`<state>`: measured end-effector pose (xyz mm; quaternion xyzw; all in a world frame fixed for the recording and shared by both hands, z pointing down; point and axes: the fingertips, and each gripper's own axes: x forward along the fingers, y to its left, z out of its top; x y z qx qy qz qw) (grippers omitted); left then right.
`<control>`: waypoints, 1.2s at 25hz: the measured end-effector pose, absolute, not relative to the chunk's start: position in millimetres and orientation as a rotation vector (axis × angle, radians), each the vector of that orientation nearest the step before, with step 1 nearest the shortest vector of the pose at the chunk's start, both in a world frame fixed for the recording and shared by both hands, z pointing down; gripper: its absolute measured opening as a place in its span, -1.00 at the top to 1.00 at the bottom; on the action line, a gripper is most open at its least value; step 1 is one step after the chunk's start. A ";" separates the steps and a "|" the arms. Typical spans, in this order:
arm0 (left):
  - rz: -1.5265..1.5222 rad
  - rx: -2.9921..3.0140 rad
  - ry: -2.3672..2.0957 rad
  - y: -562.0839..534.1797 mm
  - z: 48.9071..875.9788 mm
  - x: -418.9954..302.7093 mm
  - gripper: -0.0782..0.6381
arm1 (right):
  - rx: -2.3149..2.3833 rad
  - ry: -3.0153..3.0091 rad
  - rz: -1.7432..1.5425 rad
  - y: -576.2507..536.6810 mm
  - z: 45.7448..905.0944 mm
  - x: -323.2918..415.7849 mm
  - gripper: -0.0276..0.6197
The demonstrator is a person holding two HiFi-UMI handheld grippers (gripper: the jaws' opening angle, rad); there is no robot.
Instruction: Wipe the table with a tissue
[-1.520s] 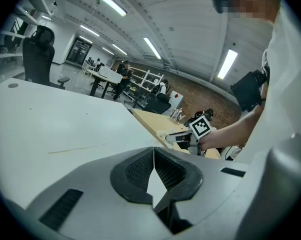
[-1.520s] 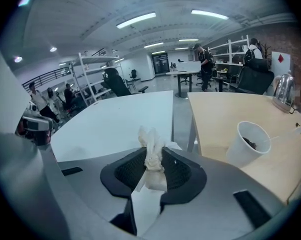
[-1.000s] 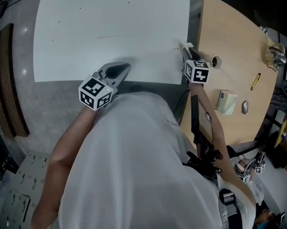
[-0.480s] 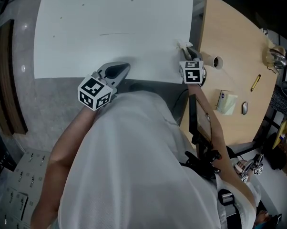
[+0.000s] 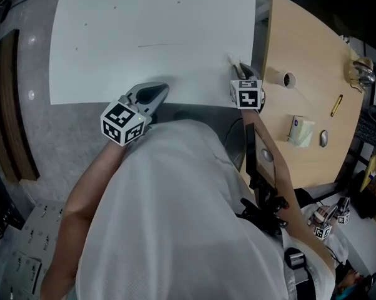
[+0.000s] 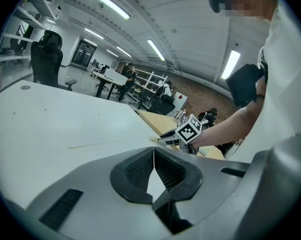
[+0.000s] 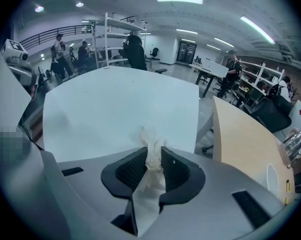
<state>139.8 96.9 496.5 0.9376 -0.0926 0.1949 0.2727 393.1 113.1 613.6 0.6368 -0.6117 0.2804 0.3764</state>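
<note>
A crumpled white tissue (image 7: 149,136) is pinched between the pads of my right gripper (image 7: 153,151), whose jaws have just been closing a little on it. In the head view the right gripper (image 5: 238,68) points down at the near right corner of the white table (image 5: 150,36), with the tissue (image 5: 232,59) at its tip against the tabletop. My left gripper (image 5: 165,87) hovers at the table's near edge, further left. Its jaws (image 6: 153,151) are shut with nothing between them. A faint line mark (image 5: 160,44) crosses the white top.
A wooden table (image 5: 313,55) stands to the right across a narrow gap. It carries a small roll (image 5: 288,79), a pale box (image 5: 300,130), a yellow pen (image 5: 335,105) and a small grey object (image 5: 323,137). Grey floor (image 5: 69,142) lies below the white table's near edge.
My right gripper has slid left with the tissue, from the table's right corner onto the white top. The left gripper has barely shifted.
</note>
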 end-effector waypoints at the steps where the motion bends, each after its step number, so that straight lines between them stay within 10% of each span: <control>1: 0.525 2.525 -0.244 95.7 496.3 136.9 0.76 | 1.638 -1.562 0.732 113.4 614.1 390.7 0.64; 30: 0.517 2.542 -0.261 54.3 490.6 78.1 0.76 | 2.000 -1.299 0.919 93.7 610.1 432.0 0.64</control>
